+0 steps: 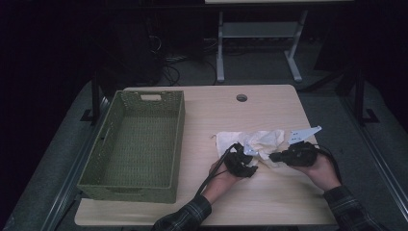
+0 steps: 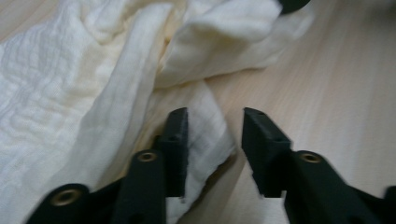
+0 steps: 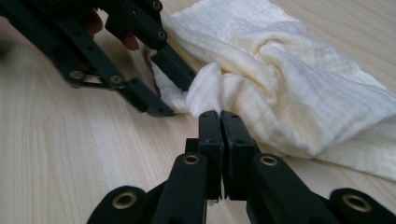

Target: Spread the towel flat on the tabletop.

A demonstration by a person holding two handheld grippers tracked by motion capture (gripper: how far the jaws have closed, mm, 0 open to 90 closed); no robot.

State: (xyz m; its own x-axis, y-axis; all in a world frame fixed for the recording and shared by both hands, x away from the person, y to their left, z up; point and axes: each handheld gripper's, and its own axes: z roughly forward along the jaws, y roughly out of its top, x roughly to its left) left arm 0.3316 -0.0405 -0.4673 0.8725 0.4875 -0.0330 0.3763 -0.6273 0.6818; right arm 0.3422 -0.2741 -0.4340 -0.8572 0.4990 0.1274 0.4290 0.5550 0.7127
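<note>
A crumpled cream cloth [image 1: 262,142] lies on the wooden table [image 1: 211,110], right of centre. My left gripper [image 1: 252,161] comes at its near left corner. In the left gripper view that gripper [image 2: 215,116] has its jaws apart, with the cloth's corner [image 2: 205,140] lying between them against the left jaw, unpinched. My right gripper [image 1: 272,156] points left at the cloth's near edge. In the right gripper view its jaws [image 3: 219,114] are pressed together, with a raised fold of cloth [image 3: 205,81] at their tips. The left gripper [image 3: 177,99] straddles the same edge just beyond.
A long green woven basket [image 1: 178,144] with nothing in it stands on the table's left half. A round cable hole [image 1: 241,97] sits near the far edge. Bare wood lies between the basket and the cloth. A desk frame stands on the floor beyond.
</note>
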